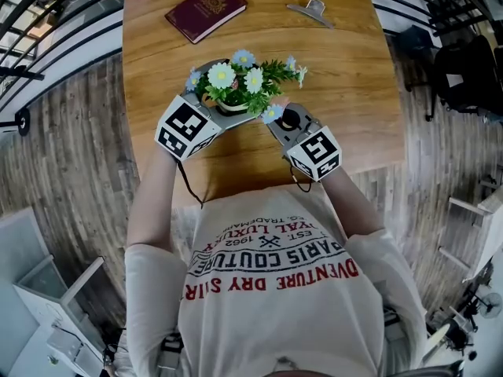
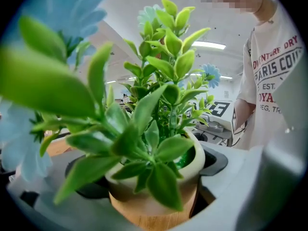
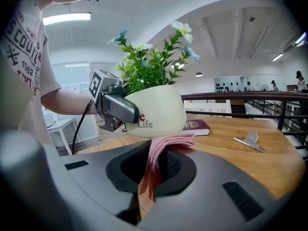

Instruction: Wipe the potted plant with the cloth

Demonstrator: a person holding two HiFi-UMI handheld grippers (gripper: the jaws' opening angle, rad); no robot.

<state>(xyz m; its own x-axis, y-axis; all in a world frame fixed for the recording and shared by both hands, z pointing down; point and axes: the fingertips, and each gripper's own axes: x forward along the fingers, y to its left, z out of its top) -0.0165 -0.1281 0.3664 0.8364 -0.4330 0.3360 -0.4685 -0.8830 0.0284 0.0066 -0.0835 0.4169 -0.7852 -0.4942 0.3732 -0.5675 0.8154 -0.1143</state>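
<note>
Potted plant (image 3: 159, 107) clamped by pot between jaws of left hand-held gripper (image 2: 151, 179), just ahead of right hand-held gripper (image 3: 154, 174), which pinches pink cloth (image 3: 163, 146) touching pot's lower wall. Advice: hold clamp firm, sweep cloth round wall lightly, steer clear of leaves

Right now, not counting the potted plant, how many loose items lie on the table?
2. A maroon booklet lies at the far left of the table, a metal clip at its far right, both beyond the potted plant. Something small could be hidden behind the plant.
</note>
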